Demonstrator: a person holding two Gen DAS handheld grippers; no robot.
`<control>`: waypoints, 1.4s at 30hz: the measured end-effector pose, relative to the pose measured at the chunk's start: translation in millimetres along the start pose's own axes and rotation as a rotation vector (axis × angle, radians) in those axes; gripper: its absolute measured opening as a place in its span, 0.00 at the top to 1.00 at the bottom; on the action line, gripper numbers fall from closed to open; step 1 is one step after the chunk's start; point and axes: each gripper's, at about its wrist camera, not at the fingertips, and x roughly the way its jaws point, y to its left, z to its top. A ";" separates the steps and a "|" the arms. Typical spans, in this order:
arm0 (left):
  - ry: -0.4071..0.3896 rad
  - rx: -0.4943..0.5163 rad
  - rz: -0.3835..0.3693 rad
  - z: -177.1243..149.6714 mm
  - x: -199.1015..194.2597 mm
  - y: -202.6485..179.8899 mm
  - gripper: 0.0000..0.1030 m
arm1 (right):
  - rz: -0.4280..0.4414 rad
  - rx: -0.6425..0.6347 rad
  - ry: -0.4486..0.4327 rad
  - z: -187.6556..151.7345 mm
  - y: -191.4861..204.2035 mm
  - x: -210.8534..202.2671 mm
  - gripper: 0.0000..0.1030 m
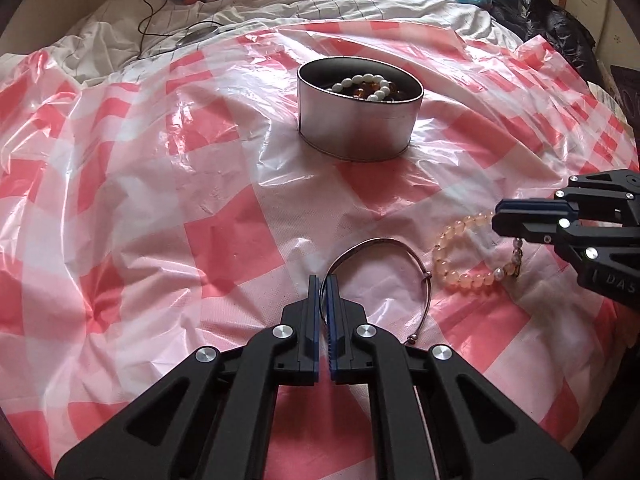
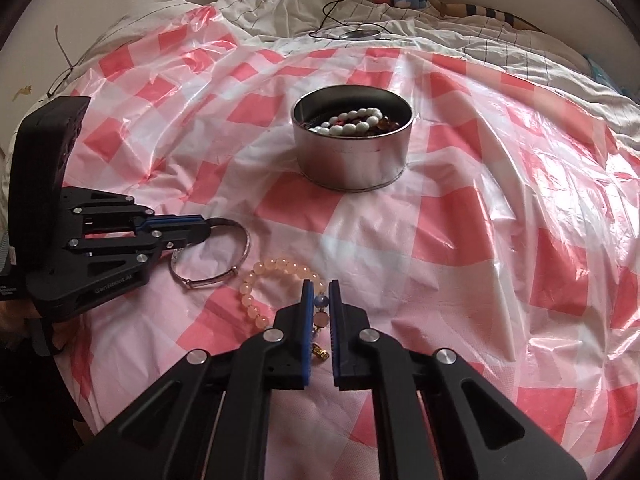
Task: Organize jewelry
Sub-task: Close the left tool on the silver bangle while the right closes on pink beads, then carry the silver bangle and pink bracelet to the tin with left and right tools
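Note:
A round metal tin (image 1: pixel 356 120) (image 2: pixel 352 152) stands on the pink checked plastic sheet (image 1: pixel 160 200) and holds a white bead bracelet (image 1: pixel 368 84) (image 2: pixel 352 120) over amber beads. My left gripper (image 1: pixel 324 280) (image 2: pixel 204 228) is shut on the near left rim of a silver bangle (image 1: pixel 384 256) (image 2: pixel 228 256) that lies on the sheet. My right gripper (image 2: pixel 320 286) (image 1: pixel 500 220) is shut on a peach bead bracelet (image 2: pixel 276 276) (image 1: pixel 460 264) at its blue bead and tassel end. The bracelet rests on the sheet beside the bangle.
The sheet covers a rumpled bed with a white grid-pattern duvet (image 1: pixel 280 12). A black cable and a small round device (image 2: pixel 360 34) lie on it behind the tin. Dark clothing (image 1: pixel 552 28) is piled at the far right.

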 end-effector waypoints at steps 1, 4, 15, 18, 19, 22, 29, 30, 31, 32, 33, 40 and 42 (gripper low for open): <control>0.002 -0.002 -0.001 -0.7 0.6 0.7 0.97 | 0.000 0.005 0.013 -0.1 -1.4 2.8 0.91; 0.006 -0.007 -0.005 -1.7 2.0 0.8 0.96 | -0.016 -0.005 0.045 -3.0 0.6 9.9 0.64; -0.015 -0.033 -0.041 1.9 -3.6 1.8 0.97 | 0.132 0.069 0.003 -2.8 -2.6 6.9 0.92; -0.049 -0.070 -0.083 9.0 -15.1 5.4 0.97 | 0.276 0.188 -0.060 2.3 -20.4 -3.9 0.92; -0.056 -0.077 -0.089 10.7 -17.2 6.0 0.97 | 0.328 0.232 -0.088 2.9 -28.0 -8.1 0.92; -0.074 -0.091 -0.088 14.7 -20.5 5.7 0.97 | 0.413 0.317 -0.146 5.4 -44.1 -16.9 0.92; -0.101 -0.058 -0.046 21.7 -20.2 -4.4 0.97 | 0.494 0.449 -0.238 7.4 -70.1 -28.1 0.92; -0.111 -0.049 -0.034 22.8 -21.3 -6.5 0.97 | 0.500 0.452 -0.247 7.9 -71.0 -29.8 0.92; -0.123 -0.041 -0.016 23.7 -22.3 -8.8 0.97 | 0.503 0.452 -0.258 8.5 -71.7 -32.2 0.92; -0.130 -0.035 -0.005 24.9 -22.9 -9.9 0.97 | 0.504 0.451 -0.267 8.5 -72.0 -33.7 0.92; -0.138 -0.030 0.003 26.6 -23.1 -11.7 0.97 | 0.505 0.450 -0.277 7.2 -72.9 -35.5 0.92; -0.167 -0.013 0.030 34.5 -21.8 -16.8 0.97 | 0.522 0.466 -0.299 8.5 -78.6 -36.2 0.92; -0.176 -0.009 0.039 36.2 -22.4 -18.1 0.97 | 0.523 0.466 -0.303 8.6 -79.3 -36.0 0.92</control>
